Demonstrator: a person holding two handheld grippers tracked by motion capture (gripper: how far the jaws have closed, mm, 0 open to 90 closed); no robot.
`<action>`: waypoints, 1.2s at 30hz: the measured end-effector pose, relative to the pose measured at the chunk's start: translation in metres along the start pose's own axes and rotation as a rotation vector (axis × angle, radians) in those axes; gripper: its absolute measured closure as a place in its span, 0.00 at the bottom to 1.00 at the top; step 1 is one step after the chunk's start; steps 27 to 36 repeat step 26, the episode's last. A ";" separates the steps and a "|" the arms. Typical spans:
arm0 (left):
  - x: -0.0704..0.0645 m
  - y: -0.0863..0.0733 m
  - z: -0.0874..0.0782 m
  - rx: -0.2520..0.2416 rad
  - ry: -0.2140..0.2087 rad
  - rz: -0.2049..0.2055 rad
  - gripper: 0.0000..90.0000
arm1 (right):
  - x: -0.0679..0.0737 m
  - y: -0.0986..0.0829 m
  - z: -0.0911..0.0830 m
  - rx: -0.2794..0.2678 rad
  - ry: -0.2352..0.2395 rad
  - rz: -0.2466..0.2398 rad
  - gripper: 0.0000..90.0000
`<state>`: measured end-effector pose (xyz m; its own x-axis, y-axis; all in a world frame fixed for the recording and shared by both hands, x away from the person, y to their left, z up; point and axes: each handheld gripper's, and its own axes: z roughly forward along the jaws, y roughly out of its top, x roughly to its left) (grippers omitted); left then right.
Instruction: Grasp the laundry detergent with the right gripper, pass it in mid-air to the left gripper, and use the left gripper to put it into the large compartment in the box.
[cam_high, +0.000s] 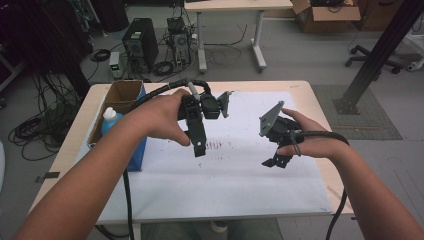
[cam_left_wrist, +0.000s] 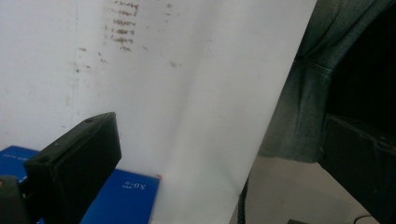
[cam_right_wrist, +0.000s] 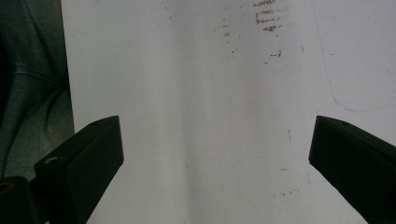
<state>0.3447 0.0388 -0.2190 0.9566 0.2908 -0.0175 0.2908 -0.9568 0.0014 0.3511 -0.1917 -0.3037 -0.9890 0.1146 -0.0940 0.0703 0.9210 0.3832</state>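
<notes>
I hold both claws above a white sheet (cam_high: 240, 185) on the table. The left gripper (cam_high: 199, 145) hangs with jaws spread wide and empty; the right gripper (cam_high: 276, 161) is likewise wide and empty. Brown smudges (cam_high: 217, 145) lie on the sheet between the claws, just right of the left one. Left of the left claw stands a blue box (cam_high: 136, 155) holding a bottle (cam_high: 111, 120). To do this well, I'd lower slowly, jaws level. The box's contents are partly hidden by my forearm.
</notes>
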 end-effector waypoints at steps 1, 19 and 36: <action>0.000 -0.002 0.000 -0.005 0.002 0.008 0.00 | -0.001 0.001 -0.001 -0.001 -0.004 0.001 0.03; 0.000 -0.003 0.005 -0.008 -0.006 0.012 0.00 | -0.001 0.003 -0.002 0.000 0.002 0.003 0.03; 0.002 -0.004 0.005 -0.011 -0.005 0.005 0.00 | -0.001 0.004 -0.002 0.000 0.001 0.002 0.03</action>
